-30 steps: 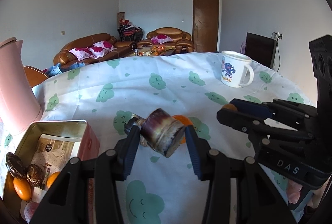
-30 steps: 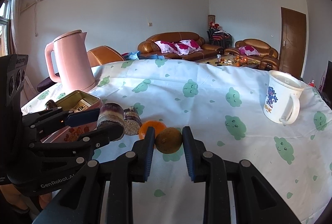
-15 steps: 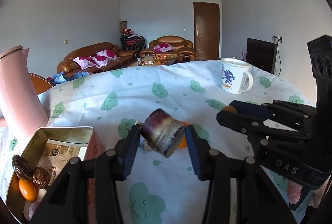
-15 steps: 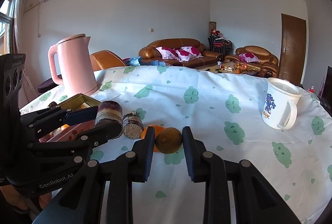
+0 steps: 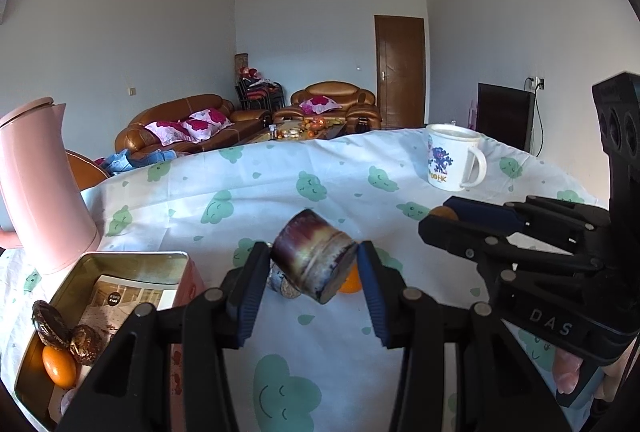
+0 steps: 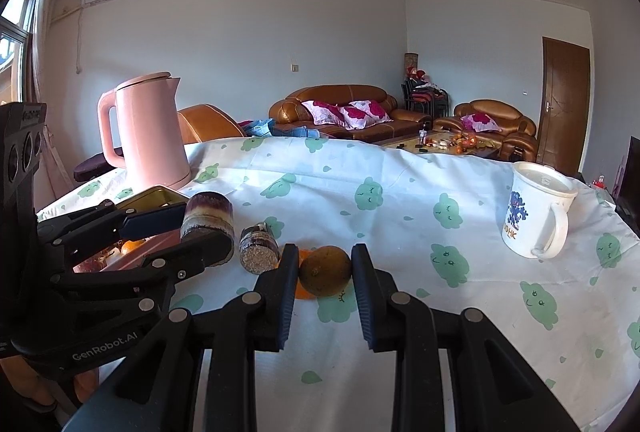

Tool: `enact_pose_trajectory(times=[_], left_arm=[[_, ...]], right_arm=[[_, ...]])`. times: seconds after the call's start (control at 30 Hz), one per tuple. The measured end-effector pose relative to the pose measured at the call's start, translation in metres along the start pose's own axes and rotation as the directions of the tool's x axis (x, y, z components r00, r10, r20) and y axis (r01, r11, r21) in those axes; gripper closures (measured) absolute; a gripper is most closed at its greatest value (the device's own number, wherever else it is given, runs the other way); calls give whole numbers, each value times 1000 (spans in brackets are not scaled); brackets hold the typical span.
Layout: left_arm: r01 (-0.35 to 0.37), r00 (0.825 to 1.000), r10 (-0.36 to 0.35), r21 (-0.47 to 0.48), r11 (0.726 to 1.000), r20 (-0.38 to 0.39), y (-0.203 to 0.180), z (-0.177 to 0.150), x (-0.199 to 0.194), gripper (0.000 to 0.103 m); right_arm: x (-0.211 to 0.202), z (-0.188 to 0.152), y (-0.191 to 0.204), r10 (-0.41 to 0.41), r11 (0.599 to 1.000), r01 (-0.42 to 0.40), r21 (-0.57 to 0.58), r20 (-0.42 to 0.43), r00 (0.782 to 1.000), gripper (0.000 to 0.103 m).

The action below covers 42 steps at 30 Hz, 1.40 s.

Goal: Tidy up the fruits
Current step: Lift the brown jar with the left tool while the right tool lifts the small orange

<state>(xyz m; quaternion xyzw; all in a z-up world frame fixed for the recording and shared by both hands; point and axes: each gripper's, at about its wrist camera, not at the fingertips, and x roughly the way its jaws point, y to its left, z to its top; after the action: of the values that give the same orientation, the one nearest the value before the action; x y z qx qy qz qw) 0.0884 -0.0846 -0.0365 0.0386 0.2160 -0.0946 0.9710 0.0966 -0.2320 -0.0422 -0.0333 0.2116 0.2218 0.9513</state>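
My left gripper is shut on a purple-brown cylinder-shaped chunk and holds it tilted above the tablecloth; the right wrist view shows that gripper and the chunk at the left. My right gripper is shut on a round brown-green fruit, and the left wrist view shows that gripper at the right. An orange lies on the cloth just behind the fruit, next to a smaller cylinder piece. An open tin box at the lower left holds an orange fruit and dark brown ones.
A pink kettle stands at the table's left behind the tin. A white printed mug stands at the right. The cloud-print tablecloth covers the round table. Sofas and a door are far behind. A hand shows under the right gripper.
The left gripper has tipped upward a little, so the table sits lower in its view. Both grips are unchanged, and the right gripper has hardly moved.
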Motion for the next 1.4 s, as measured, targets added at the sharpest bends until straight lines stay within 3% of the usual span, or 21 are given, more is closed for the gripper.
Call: enact_pose_trajectory(times=[1.4], left_arm=[[-62, 991, 61, 7, 998, 120, 0, -4, -31, 56]], right_arm=[[-18, -2, 12, -21, 998, 27, -53, 101, 995, 74]])
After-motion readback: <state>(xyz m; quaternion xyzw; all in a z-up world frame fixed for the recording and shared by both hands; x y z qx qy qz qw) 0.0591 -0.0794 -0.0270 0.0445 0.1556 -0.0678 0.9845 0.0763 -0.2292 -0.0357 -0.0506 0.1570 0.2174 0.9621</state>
